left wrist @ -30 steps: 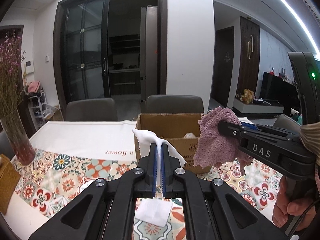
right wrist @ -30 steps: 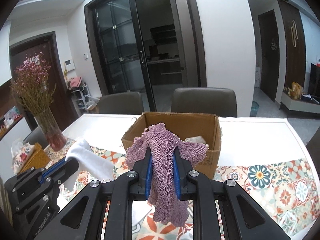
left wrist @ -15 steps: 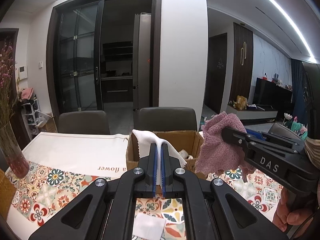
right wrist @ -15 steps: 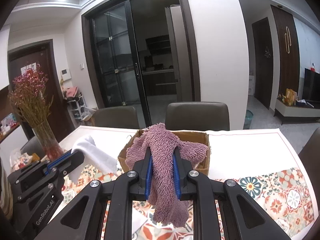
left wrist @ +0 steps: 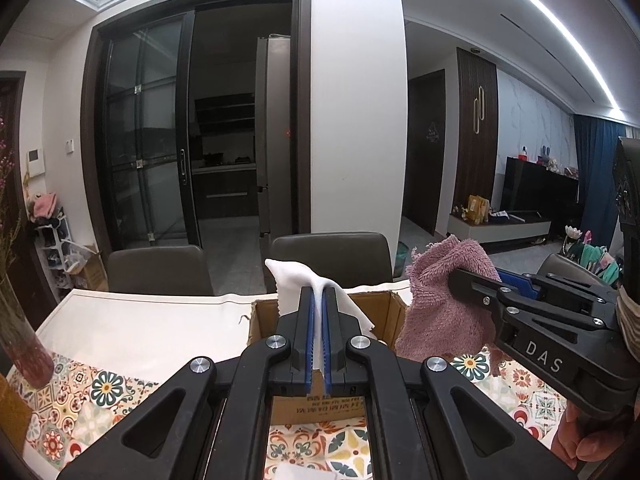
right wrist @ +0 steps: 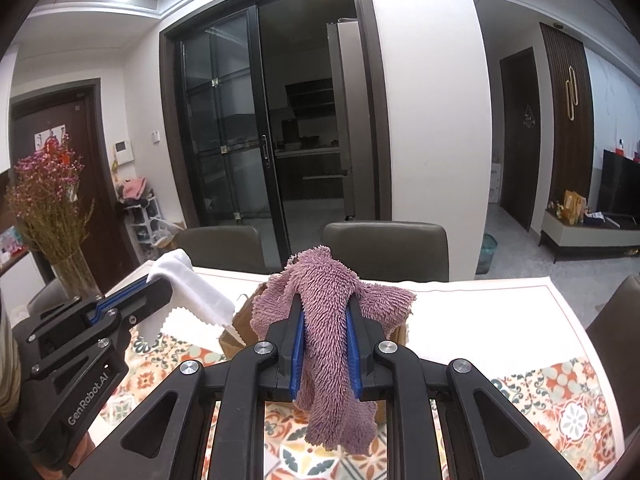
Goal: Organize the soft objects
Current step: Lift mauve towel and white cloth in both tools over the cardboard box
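Cardboard, brown and open-topped, is the landmark here: the box (left wrist: pixel 384 312) stands on the table (left wrist: pixel 132 328) straight ahead of and below both grippers, so each cloth has only to go forward and down to land inside it; the near wall of the box faces the tools, its rim ragged at one corner.

The left gripper (left wrist: pixel 316 320) is clenched on the white cloth (left wrist: pixel 292 280) — thin, smooth, with a pinked zigzag edge showing in the right wrist view; it stands up stiffly above the pads and folds over towards the box, its tip lying over the near rim. The right gripper (right wrist: pixel 323 340) is clamped around the mauve cloth (right wrist: pixel 320 280), a shaggy chenille piece whose long axis runs up and down through the jaws; one end flops over the top towards the box, the other hangs limp below the pads, above the tablecloth.

Judging by both views, the two tools sit side by side before the box, the left one seeming slightly nearer its mouth; neither cloth is inside yet. The mauve piece should drop heavily and bunch — the white one may flutter or catch on the rim.

Beside the box, to the left, the tablecloth shows patterned tiles in orange and teal; a vase (right wrist: pixel 76 276) of dried pink flowers stands well left of the box; two grey chairs (right wrist: pixel 384 248) lie behind it.
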Demonstrator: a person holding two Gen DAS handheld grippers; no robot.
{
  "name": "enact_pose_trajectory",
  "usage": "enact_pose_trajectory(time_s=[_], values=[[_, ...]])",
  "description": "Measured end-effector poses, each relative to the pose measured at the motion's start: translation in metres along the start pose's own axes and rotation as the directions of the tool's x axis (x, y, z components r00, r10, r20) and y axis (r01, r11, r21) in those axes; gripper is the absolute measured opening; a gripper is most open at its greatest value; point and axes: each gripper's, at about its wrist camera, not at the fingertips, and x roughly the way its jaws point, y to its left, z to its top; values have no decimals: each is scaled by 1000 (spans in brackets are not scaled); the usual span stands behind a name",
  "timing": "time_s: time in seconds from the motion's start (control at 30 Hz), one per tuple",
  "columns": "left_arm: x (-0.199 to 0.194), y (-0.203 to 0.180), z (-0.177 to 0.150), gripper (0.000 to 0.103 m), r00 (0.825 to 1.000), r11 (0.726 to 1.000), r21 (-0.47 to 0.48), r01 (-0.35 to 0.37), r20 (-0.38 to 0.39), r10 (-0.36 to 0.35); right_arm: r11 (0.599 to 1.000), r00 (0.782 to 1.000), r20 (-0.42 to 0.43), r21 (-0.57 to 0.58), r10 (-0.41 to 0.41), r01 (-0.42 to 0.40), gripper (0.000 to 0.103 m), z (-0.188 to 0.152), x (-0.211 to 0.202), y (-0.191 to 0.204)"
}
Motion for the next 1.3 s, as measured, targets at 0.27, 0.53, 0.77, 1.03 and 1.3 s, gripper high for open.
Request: enact_pose_trajectory(time_s=[0.27, 0.53, 0.77, 1.03, 1.3], values=[[28, 5, 11, 6, 999, 1000, -7, 28, -34, -29, 1000, 1000, -12, -3, -7, 7, 19, 14, 22, -3], [60, 10, 21, 6, 996, 999, -7, 46, -72, -47, 1000, 999, -49, 3, 2, -2, 19, 20, 55, -11], [93, 10, 20, 6, 990, 999, -6, 51, -129, -51, 1000, 994, -110, 16, 7, -5, 19, 25, 93, -19], [128, 13, 18, 6, 979, 998, -9, 66, -192, -66, 1000, 981, -195, 24, 14, -10, 19, 20, 134, -26], [154, 10, 2, 6, 960, 997, -13, 80, -270, -81, 1000, 958, -287, 15, 24, -21, 20, 2, 171, -26]])
